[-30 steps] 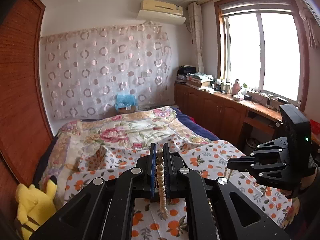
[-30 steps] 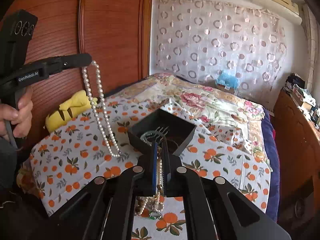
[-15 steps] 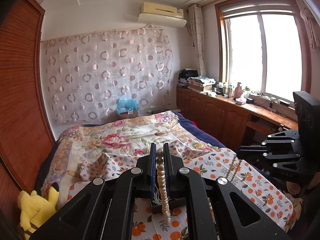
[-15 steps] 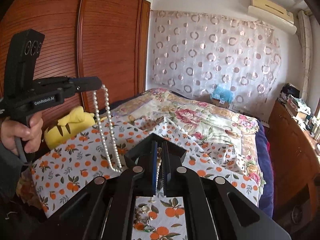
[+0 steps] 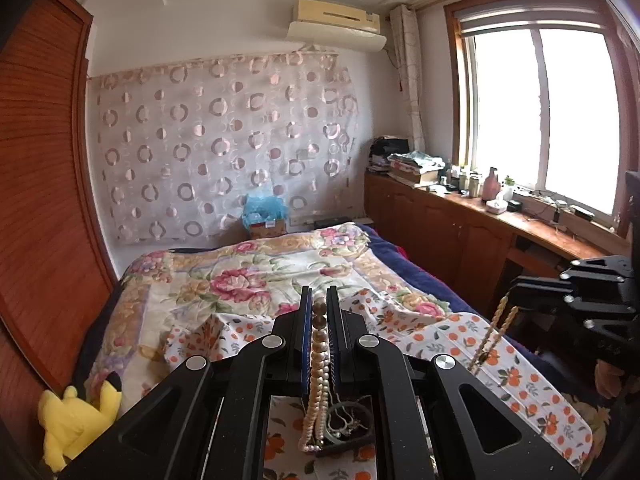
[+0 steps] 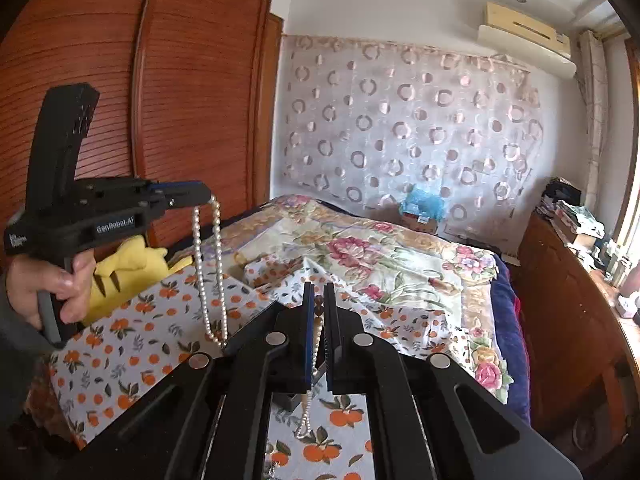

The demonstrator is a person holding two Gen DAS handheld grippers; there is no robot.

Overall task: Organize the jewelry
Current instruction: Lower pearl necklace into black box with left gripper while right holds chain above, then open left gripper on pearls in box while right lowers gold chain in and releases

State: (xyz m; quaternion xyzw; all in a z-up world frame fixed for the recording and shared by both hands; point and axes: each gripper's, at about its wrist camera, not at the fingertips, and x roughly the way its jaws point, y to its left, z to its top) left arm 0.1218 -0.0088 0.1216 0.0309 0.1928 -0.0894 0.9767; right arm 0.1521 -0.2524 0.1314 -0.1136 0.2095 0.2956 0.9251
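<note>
In a sunlit bedroom, a person holds a gripper in each hand above a bed, each with its jaws closed on a string of beads. Nearest in the left wrist view, the left gripper (image 5: 319, 312) pinches a pearl necklace (image 5: 318, 364), whose doubled strand hangs straight down between the black arms. Directly below it a dark jewelry box (image 5: 344, 436) sits on the orange-print cloth (image 5: 472, 344), with a tangle of metal pieces inside; the pearls' lower end hangs at the box's near edge, though whether it touches cannot be told. In the right wrist view, the right gripper (image 6: 319, 300) clamps a beaded strand (image 6: 312, 392) with darker beads at the top and pale ones below, dangling free above the cloth. To that camera's left, the person's hand (image 6: 48, 288) squeezes the left gripper's handle, and the pearl loop hangs from its tip over the cloth. Just beyond the hand, a yellow plush toy (image 6: 128, 268) lies at the bed's edge beside the wooden wardrobe (image 6: 180, 100). Farther back, a floral quilt (image 5: 256, 276) covers the bed. A blue bag on a cardboard box (image 5: 264, 216) stands against the circle-patterned curtain (image 5: 224, 144), under a wall air conditioner (image 5: 336, 24). A cluttered wooden surface (image 5: 500, 216) runs beneath the window (image 5: 536, 116).
</note>
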